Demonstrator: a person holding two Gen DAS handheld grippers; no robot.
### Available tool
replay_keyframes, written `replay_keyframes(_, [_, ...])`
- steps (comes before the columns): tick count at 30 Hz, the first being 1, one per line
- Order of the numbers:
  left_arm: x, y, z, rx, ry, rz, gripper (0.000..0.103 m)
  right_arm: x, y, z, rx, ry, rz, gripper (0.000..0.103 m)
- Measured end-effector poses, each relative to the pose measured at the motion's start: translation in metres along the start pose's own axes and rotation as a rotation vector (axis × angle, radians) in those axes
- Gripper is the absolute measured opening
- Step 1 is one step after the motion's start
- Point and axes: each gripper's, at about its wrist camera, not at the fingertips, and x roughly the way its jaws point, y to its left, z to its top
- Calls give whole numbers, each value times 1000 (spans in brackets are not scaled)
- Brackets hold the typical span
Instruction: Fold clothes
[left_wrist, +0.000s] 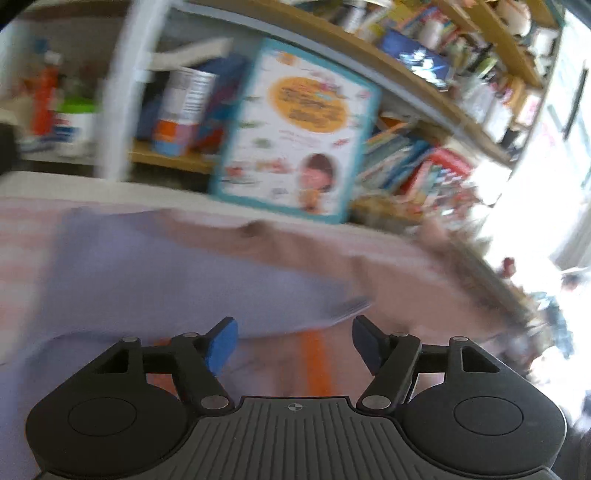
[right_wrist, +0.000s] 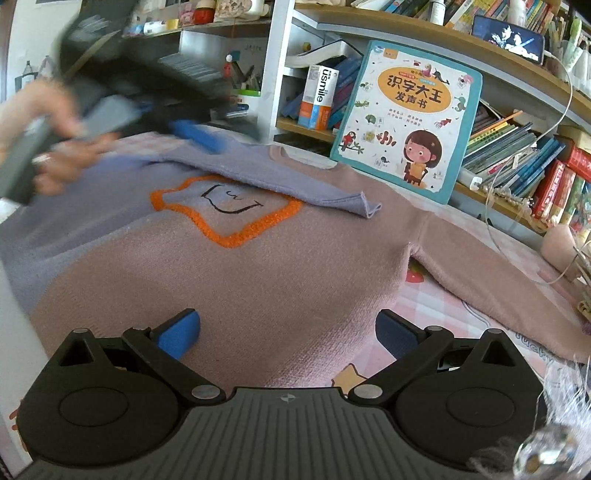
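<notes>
Bookshelf (right_wrist: 517, 147) behind, sweater (right_wrist: 258, 277) sharp only in right view, left gripper (left_wrist: 293, 345) and right gripper (right_wrist: 288, 334) apart, empty

Black grippers (right_wrist: 284, 332), blue-padded jaws

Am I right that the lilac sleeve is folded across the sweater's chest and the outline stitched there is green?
Not quite. The right wrist view shows the lilac sleeve folded across the sweater, but the stitched outline is orange, not green.
</notes>
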Motion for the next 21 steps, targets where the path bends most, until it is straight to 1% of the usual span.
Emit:
replay_keyframes(5, [-47,29,-34,107,8,233,70,1,-1,0,1,3,1,102])
replay_keyframes(7, [-62,35,-46,147,3,293,70,2,-3,0,17,10,11,102])
replay_keyframes(11, [-79,40,-62,200,-27,358,70,3,-7,0,43,21,25,102])
replay_keyframes(17, [-86,61,-67,122,-48,385,69,3,-7,0,48,22,14,102])
replay_keyframes(20, [-91,76,-67,64,-70,402,68,3,-8,0,49,22,5,102])
replay_keyframes(21, [-91,82,-68,37,-63,392,67,4,-8,0,51,23,5,102])
